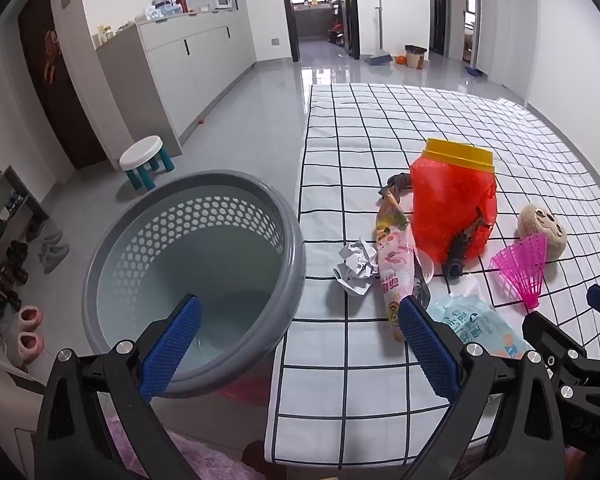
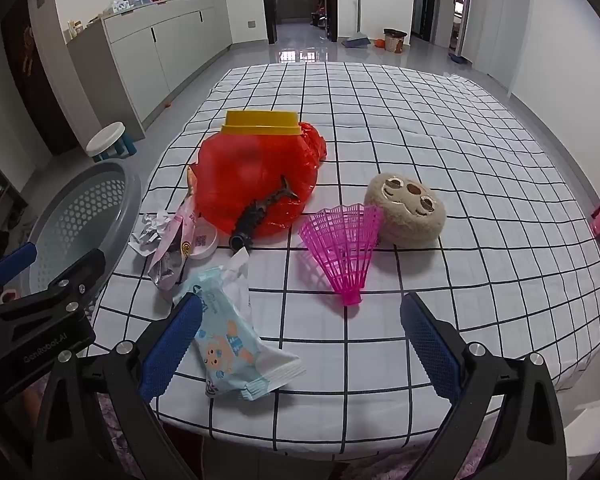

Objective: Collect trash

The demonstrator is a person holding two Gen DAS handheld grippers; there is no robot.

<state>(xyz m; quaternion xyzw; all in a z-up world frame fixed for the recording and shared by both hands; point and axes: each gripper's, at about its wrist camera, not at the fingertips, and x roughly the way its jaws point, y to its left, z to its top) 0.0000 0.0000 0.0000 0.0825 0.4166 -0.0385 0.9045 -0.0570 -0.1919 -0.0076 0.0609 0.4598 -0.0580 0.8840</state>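
A grey perforated basket [image 1: 292, 240] stands beside the table's left edge; it also shows in the right wrist view [image 2: 80, 208]. On the checked tablecloth [image 2: 420, 160] lie a crumpled paper ball [image 1: 354, 266], a pink snack wrapper [image 1: 396, 276], a light blue wipes packet [image 2: 232, 336], a red plastic bag [image 2: 256, 176] around a yellow-lidded jar, and a dark toy fish [image 2: 260, 212]. My left gripper [image 1: 300, 344] is open and empty, between the basket and the wrapper. My right gripper [image 2: 300, 344] is open and empty, its left finger by the wipes packet.
A pink plastic fan-shaped piece [image 2: 344, 240] and a beige plush toy [image 2: 408, 210] lie on the table's right half. A small white stool [image 1: 144, 160] stands on the floor, a shoe rack [image 1: 8, 240] at far left, cabinets [image 1: 188, 60] behind.
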